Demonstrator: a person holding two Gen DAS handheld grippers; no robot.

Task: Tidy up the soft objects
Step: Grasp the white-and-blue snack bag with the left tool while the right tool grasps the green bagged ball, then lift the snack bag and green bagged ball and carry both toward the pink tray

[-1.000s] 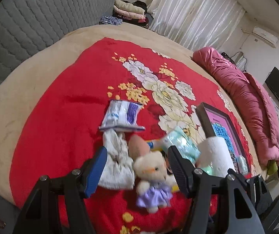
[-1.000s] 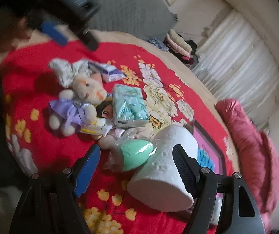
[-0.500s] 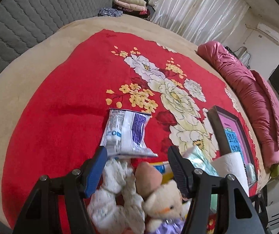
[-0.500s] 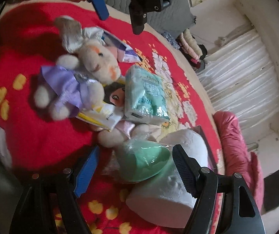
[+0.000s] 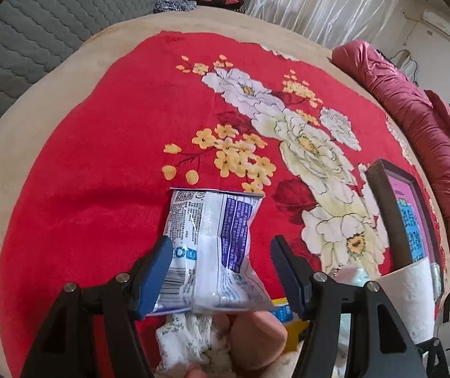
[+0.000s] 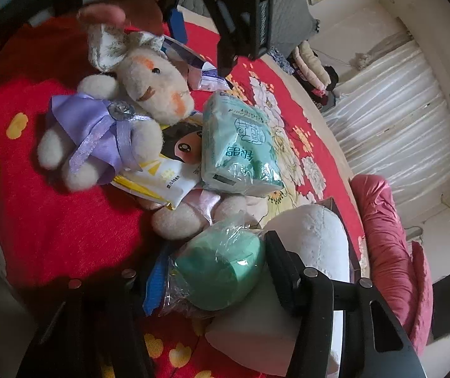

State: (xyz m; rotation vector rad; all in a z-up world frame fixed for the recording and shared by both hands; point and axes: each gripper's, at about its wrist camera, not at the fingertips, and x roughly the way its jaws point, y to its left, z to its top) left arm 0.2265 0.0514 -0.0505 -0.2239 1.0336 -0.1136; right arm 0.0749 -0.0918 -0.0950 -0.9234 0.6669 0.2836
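Right hand-held gripper (image 6: pixel 212 278) has just been closing on the mint-green egg-shaped sponge in crinkly clear wrap (image 6: pixel 222 274), which might squirt free, while the left hand-held gripper (image 5: pixel 222 272) gapes wide around the white-and-blue foil packet (image 5: pixel 210 245).

Blanket (image 5: pixel 83 163): red, printed with white peonies and small yellow blossoms, over a beige sheet (image 5: pixel 14 132). Packet (image 5: pixel 209 245) between my left pads (image 5: pixel 157 271), which are blue: white with a purple text panel. Rabbit (image 6: pixel 124 107): cream fur, orange cheeks, lilac satin dress. Tissue pack (image 6: pixel 240 148): mint green. Sponge (image 6: pixel 222 271), seemingly in clear wrap: green. Roll (image 6: pixel 313 242): white. Quilt (image 5: pixel 429 126): crimson.
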